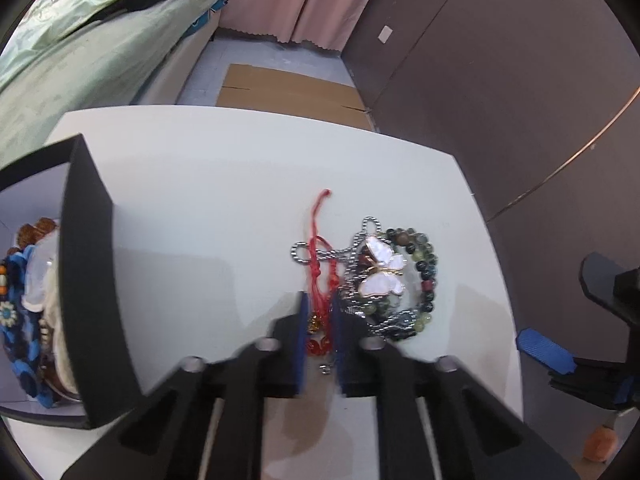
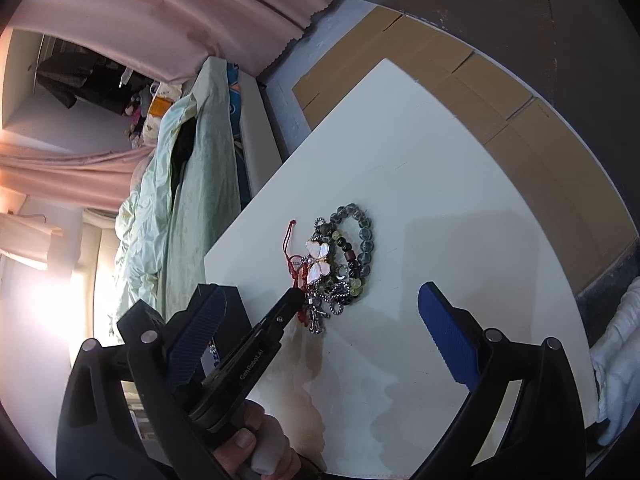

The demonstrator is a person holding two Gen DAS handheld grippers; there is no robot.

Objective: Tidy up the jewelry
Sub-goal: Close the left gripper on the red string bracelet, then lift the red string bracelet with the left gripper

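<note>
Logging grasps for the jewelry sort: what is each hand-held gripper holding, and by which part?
The left hand-held gripper pinches the red cord bracelet at its near end, by the red charm. The right hand-held gripper is open, holding nothing.

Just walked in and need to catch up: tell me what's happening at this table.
A person is sorting jewelry with two handheld grippers. The left gripper has nearly closed around the red cord bracelet at the edge of a tangled pile on the white table, beside a butterfly charm and beaded bracelet. The right gripper waits open nearby. A black box at left already holds other pieces.
</note>
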